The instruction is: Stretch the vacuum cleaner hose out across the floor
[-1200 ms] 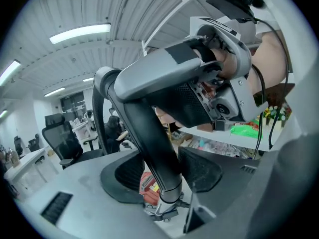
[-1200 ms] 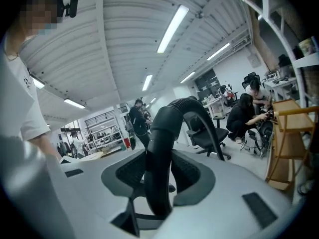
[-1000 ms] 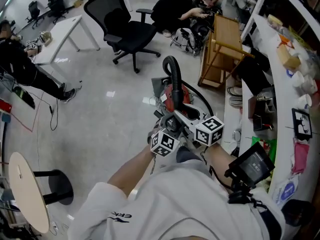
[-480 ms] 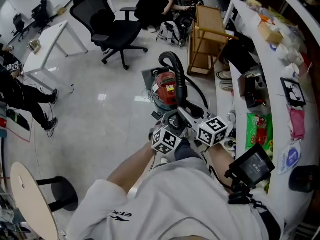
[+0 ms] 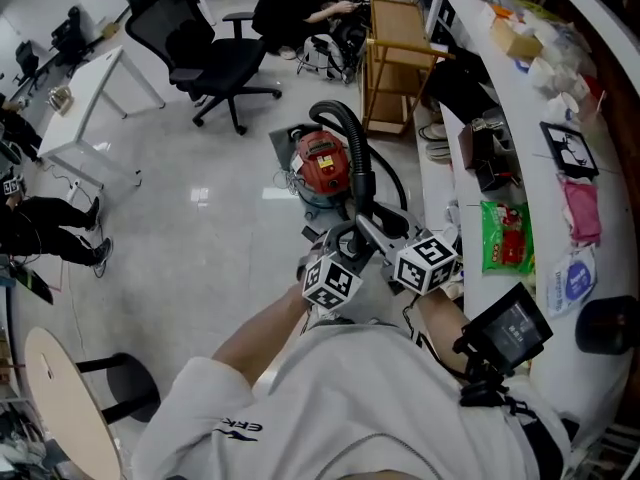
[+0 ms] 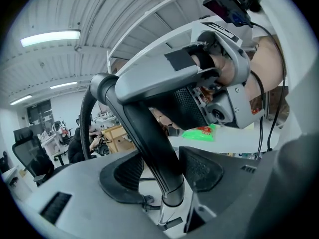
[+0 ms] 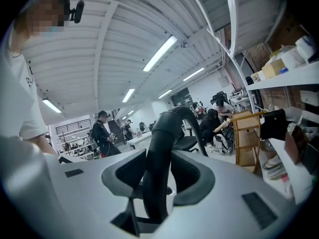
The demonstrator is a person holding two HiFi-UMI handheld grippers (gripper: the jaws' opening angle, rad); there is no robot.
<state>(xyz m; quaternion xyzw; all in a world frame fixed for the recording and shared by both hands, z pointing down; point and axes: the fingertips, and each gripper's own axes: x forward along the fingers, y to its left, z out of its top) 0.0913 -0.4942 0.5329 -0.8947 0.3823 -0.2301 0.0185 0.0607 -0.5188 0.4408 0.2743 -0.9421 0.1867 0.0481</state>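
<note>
A red vacuum cleaner (image 5: 324, 162) stands on the pale floor in the head view. Its black hose (image 5: 347, 131) arches up from it and runs down to both grippers. My left gripper (image 5: 343, 247) and right gripper (image 5: 371, 232) sit side by side just below the cleaner, each shut on the hose's black handle tube. In the left gripper view the tube (image 6: 155, 142) passes between the pads of the left gripper (image 6: 162, 171), and the right gripper (image 6: 222, 101) shows above it. In the right gripper view the tube (image 7: 160, 148) fills the gap of the right gripper (image 7: 157, 176).
A long white counter (image 5: 520, 183) with boxes and packets runs down the right side. A wooden frame (image 5: 395, 63) and a black office chair (image 5: 205, 43) stand beyond the cleaner, with a seated person (image 5: 290, 3) behind. A white desk (image 5: 85, 103) and round table (image 5: 60, 403) are at left.
Both grippers, still holding the hose handle, have drawn back from the red cleaner. The counter has slid past on the right, and the cleaner now sits farther from the grippers.
</note>
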